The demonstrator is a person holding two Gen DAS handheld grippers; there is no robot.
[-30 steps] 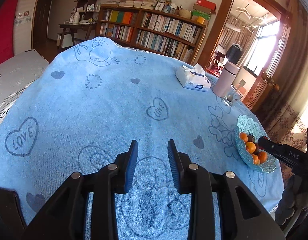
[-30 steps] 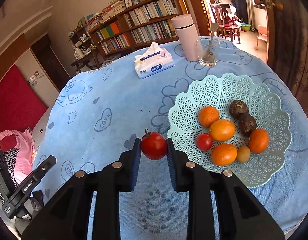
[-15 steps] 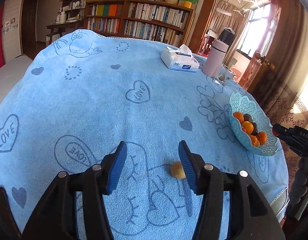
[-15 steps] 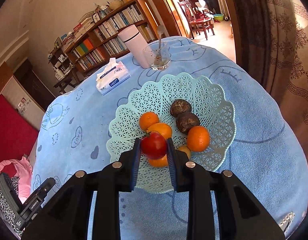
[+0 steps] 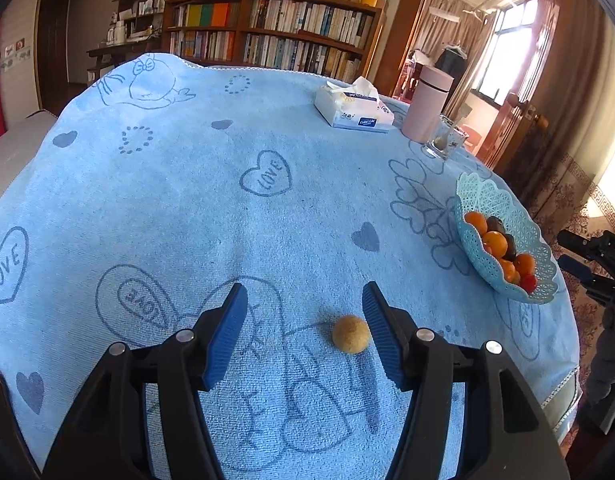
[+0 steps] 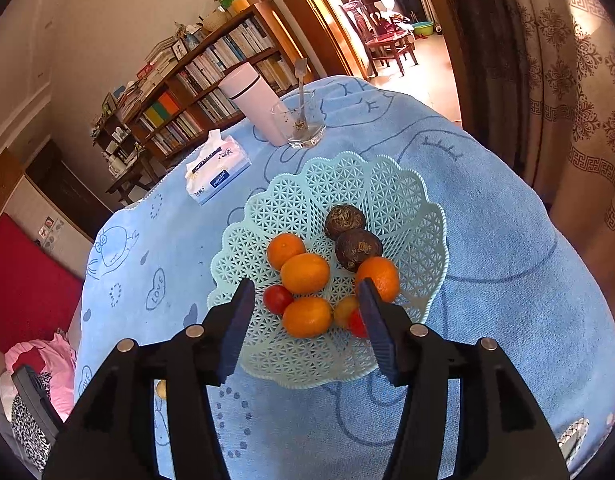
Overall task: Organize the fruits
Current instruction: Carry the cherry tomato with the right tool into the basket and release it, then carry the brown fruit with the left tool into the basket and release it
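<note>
Right wrist view: right gripper [image 6: 305, 308] over the basket [image 6: 407, 196], fingers just spread apart and empty; the tomato they carried a second ago now lies in the basket, a red patch [image 6: 356, 325] half hidden behind the right finger. Basket also holds a second tomato [image 6: 277, 299], four oranges, two dark fruits and one small tan fruit. Judgement: one deposit done.

Left wrist view: left gripper [image 5: 305, 326], fingers likewise just widened, nothing pressed; a tan round fruit [image 5: 350, 334] lies on the blue towel [image 5: 187, 200] covering the table, just beside the right finger's inner face, not centred. This fruit was out of sight a second ago. Judgement: next item for collection.

Edges and room: basket sits near the table's right edge, curtain [image 6: 567, 80] beyond. Tissue box [image 5: 353, 110], pink flask [image 5: 425, 108] and glass [image 5: 445, 142] stand at the far side, well apart from the fruit. Open cloth lies between fruit and basket.
</note>
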